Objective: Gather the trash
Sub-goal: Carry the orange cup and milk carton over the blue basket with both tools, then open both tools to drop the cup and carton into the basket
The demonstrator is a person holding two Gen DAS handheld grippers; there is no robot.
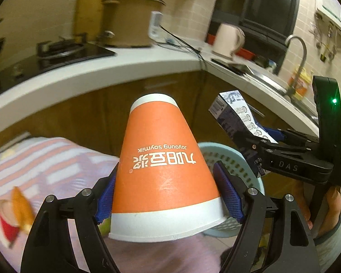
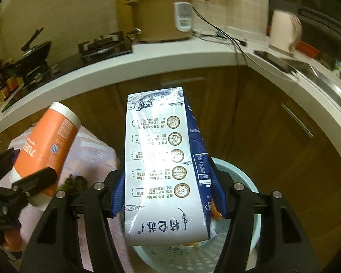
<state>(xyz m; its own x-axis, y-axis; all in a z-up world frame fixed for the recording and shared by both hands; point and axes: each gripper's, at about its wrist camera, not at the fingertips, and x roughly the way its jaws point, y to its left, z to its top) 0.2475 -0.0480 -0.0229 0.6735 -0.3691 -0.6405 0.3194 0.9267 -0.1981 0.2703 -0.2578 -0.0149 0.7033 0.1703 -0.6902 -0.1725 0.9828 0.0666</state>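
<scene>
The left hand-held gripper (image 1: 168,195) has two black plastic arms with long cut-out slots, each joined by round silver screws. Its fingers (image 1: 228,193) carry blue pads with a fine cross-hatched grid. The right hand-held gripper (image 2: 168,195) is built the same way: black slotted arms, silver screw heads, blue textured pads (image 2: 117,196). Seen from the left wrist camera, its black body bears the white letters "DAS", small silver screws, and an upright black handle with a green light. The hand (image 1: 329,207) around that handle wears a grey sleeve cuff (image 1: 329,238).
</scene>
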